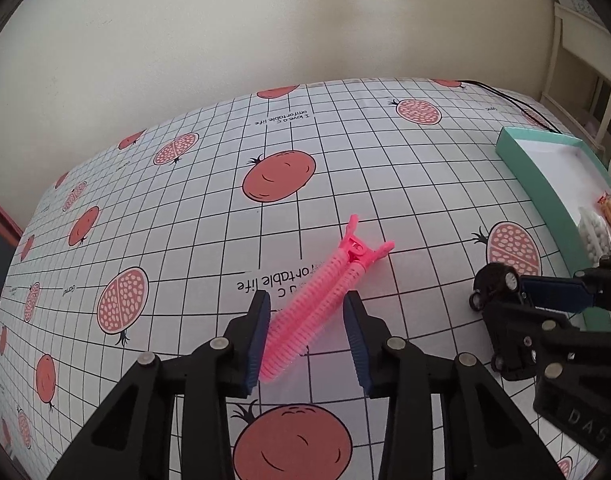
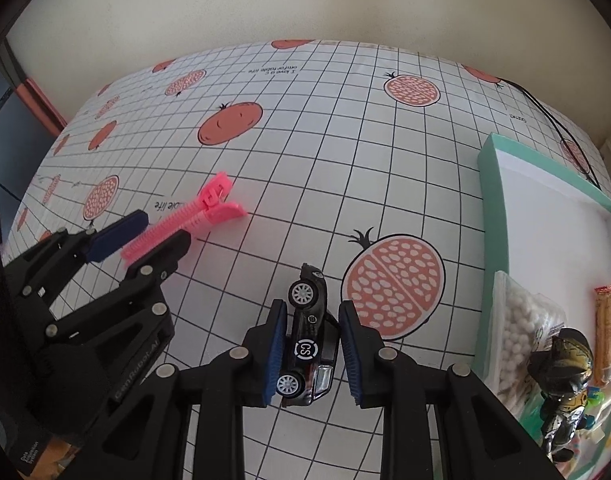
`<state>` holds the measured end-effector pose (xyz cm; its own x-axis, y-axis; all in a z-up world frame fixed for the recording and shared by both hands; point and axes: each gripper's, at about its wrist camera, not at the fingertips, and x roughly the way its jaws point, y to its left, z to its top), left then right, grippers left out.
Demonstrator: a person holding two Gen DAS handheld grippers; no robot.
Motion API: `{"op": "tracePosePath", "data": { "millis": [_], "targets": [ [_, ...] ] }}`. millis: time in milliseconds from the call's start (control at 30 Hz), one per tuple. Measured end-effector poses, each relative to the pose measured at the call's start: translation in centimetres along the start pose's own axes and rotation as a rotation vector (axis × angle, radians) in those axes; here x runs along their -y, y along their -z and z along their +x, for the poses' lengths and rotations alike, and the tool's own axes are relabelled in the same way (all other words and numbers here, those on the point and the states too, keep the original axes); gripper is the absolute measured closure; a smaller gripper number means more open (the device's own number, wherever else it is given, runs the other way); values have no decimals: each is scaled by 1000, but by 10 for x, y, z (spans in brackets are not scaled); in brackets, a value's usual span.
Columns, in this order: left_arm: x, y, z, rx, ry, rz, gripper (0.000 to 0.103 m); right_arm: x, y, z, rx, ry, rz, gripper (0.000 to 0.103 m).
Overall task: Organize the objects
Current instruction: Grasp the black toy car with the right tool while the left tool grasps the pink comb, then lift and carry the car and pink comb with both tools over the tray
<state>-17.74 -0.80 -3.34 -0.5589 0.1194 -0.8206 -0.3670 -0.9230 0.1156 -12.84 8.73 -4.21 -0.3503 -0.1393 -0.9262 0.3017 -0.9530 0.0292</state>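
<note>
"CS" on toy car (image 2: pixel 310 344) roof

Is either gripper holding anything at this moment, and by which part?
Nothing is held for certain. The left gripper straddles the pink hair clip, fingers apart. The right gripper flanks the toy car mid-body; contact cannot be told.

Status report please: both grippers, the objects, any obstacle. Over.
Left gripper open, straddling pink hair clip on table. Right gripper open around black toy car. Teal box to the right, path clear.
</note>
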Motion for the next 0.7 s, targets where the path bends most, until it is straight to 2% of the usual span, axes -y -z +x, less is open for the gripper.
{"op": "tracePosePath", "data": {
  "millis": [133, 367, 700],
  "targets": [
    [-1, -1, 6, -7, -7, -5, 58, -3, 0, 5, -1, 6, -37, 75],
    [1, -1, 12, -4, -19, 2, 58, -7, -2, 10, -2, 10, -53, 75],
    [-1, -2, 16, -6, -21, -20, 58, -14, -1, 14, -3, 12, -150, 75]
  ]
}}
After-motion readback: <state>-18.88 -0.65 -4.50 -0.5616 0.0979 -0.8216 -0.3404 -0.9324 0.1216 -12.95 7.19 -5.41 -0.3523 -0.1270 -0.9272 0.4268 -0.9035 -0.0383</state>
